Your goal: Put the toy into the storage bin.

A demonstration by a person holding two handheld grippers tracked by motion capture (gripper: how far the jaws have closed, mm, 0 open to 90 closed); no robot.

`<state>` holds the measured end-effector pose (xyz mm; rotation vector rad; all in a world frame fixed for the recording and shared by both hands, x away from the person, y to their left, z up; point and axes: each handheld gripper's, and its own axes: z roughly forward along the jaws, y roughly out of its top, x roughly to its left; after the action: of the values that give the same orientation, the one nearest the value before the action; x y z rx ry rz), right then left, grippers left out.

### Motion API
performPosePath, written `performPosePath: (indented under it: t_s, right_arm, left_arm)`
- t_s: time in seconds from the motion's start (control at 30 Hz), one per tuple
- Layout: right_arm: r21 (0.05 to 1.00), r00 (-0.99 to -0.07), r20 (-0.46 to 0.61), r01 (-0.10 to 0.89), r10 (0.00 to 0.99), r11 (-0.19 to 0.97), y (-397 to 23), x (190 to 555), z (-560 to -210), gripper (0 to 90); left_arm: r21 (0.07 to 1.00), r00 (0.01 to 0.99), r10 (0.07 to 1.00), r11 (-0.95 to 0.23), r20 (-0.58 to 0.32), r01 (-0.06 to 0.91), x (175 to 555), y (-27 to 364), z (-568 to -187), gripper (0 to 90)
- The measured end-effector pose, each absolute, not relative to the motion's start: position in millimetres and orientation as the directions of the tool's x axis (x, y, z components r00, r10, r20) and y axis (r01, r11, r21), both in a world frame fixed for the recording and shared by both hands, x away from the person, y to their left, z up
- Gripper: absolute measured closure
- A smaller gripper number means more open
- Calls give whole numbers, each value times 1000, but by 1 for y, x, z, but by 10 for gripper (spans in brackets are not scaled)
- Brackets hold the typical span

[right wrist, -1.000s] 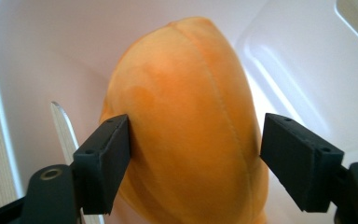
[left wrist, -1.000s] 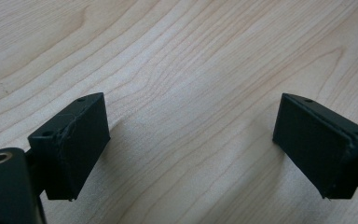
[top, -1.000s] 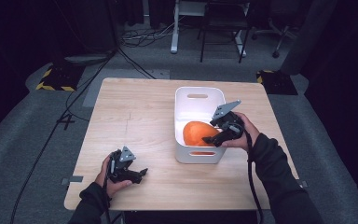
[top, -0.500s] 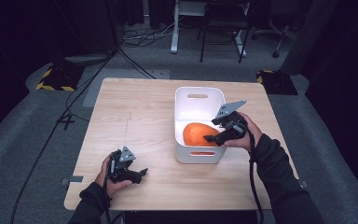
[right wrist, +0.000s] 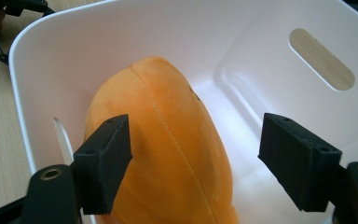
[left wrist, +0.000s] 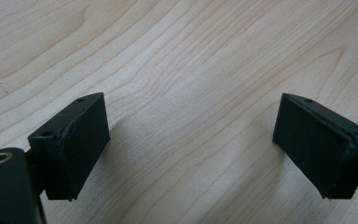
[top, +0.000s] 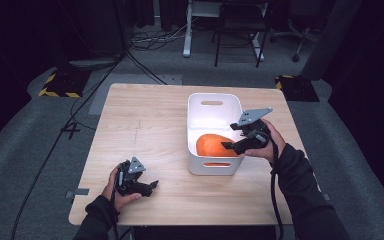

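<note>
Right of centre in the high view, a white plastic bin (top: 214, 131) stands on the light wood worktop (top: 145, 125). An orange plush toy (top: 215, 145) lies inside, toward the bin's lower end, near the handle slot facing the person. Right claw (top: 228, 145) hangs over the bin's right rim, tips above the plush, grey three-cornered plate on top. Right gripper view: right claw (right wrist: 196, 163) spread, the two black pads apart, the plush (right wrist: 163, 154) below and between them, left pad overlapping its flank; contact cannot be told. Bin wall (right wrist: 270, 32) white, with an oval handle slot at upper right of frame.

Lower left of the high view, left claw (top: 150, 186) sits low over bare worktop, well apart from the bin. Left gripper view: left claw (left wrist: 191, 144) spread wide, bare wood grain (left wrist: 182, 60) between the pads.
</note>
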<state>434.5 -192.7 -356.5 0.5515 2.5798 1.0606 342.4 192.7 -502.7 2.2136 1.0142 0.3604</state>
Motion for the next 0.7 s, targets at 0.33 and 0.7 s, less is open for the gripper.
performPosePath:
  t_s: [0.33,0.7]
  right_arm:
    - [752,-849,-170,217,501,622,-204,433,-351,240]
    - [789,-813,-176,221,555,573,-220,431,-344,229]
  left_arm:
    - [675,658,753,-474,-23,566,342,193,-503,109]
    - [675,658,753,-474,-23,566,342,193,-503,108]
